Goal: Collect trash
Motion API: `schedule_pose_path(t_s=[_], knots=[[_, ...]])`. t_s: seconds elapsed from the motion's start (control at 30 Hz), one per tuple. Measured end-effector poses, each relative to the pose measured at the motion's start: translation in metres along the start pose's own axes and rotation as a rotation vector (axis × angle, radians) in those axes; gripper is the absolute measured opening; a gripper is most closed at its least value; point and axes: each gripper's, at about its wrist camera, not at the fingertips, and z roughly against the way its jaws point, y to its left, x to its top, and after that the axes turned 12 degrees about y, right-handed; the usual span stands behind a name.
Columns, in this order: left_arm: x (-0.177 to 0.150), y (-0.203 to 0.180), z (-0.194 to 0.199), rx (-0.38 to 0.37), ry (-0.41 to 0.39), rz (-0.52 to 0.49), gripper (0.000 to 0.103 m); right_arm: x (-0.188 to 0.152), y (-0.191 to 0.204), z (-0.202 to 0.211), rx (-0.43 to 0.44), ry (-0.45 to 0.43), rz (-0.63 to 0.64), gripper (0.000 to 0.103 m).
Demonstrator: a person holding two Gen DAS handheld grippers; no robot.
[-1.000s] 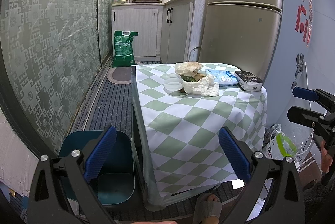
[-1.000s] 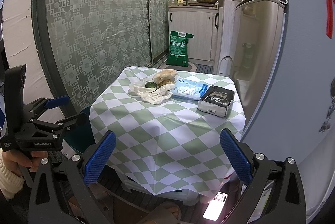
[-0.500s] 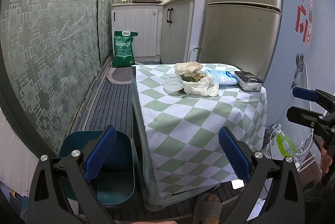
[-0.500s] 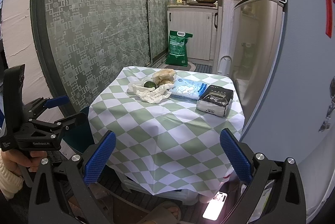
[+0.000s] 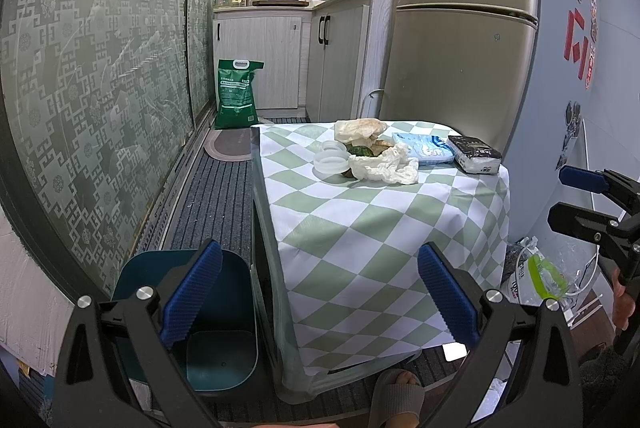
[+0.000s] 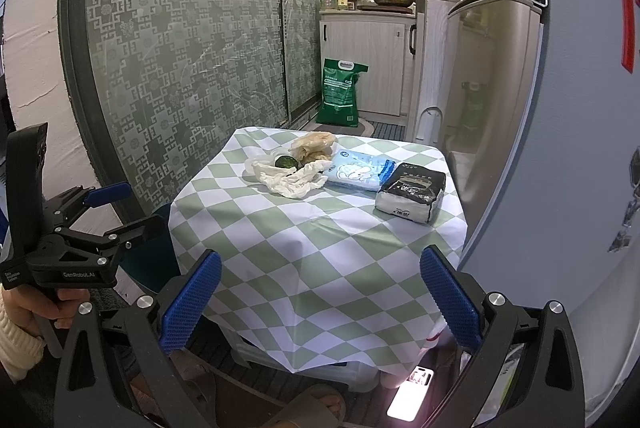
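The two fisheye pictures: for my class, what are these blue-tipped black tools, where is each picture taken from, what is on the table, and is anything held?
A person holds one gripper in each hand; a camera on each looks along its fingers. The left gripper and right gripper are both open and hold nothing. On the table lie a crumpled tissue, a paper bag, plastic lids, a blue pack and a black pack. A bin stands on the floor at the table's left.
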Motion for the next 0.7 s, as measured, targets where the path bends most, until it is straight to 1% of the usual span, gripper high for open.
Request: schedule_pose_path(t_s=[0.03, 0.07, 0.7], knots=[[-0.001, 0.0, 0.0, 0.0, -0.001, 0.0, 0.1, 0.0, 0.0, 0.0, 0.0, 0.0, 0.0, 0.101], [0.006, -0.003, -0.009, 0.0, 0.001, 0.003, 0.1, 0.0, 0.0, 0.0, 0.0, 0.0, 0.0, 0.1], [0.005, -0.006, -0.01, 0.003, 0.004, 0.004, 0.1, 0.0, 0.0, -0.001, -0.002, 0.0, 0.0, 0.1]])
